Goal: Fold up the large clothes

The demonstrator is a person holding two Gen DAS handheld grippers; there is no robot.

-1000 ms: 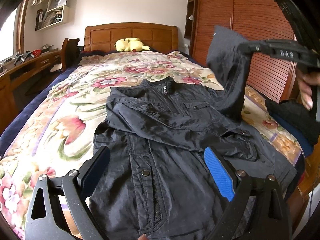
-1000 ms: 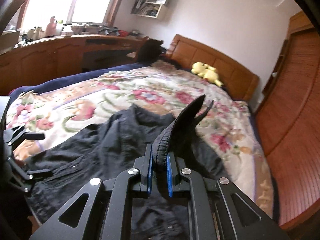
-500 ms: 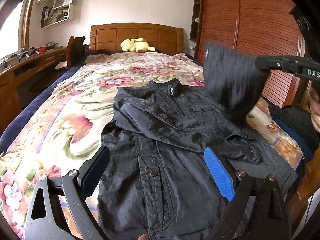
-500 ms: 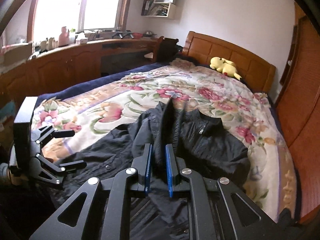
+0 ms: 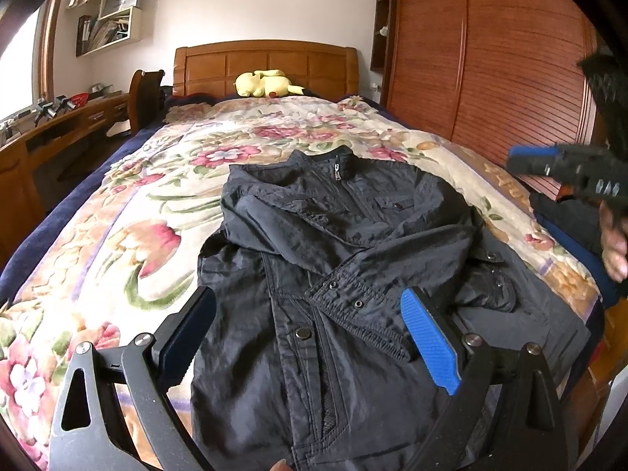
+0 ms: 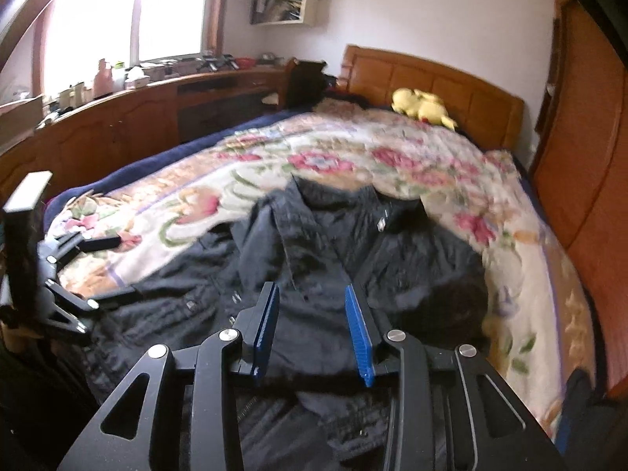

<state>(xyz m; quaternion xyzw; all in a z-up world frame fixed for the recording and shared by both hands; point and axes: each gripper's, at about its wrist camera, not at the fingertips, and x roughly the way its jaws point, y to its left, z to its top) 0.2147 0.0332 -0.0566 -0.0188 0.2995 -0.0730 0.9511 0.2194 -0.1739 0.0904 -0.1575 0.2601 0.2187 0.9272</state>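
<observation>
The dark grey nylon zip-front jacket lies face up on the floral quilted bed, collar toward the wooden headboard. The right claw, which clamped the jacket's right sleeve a second ago, has just been opening; its blue pads now stand apart with nothing between them. The sleeve, lifted a moment earlier, now rests folded diagonally across the chest, cuff near the front placket. The left claw hovers low over the hem, jaws wide apart, empty. Judgement: the right sleeve fold is done. The left sleeve appears already tucked in; the next step is probably folding hem toward collar.
</observation>
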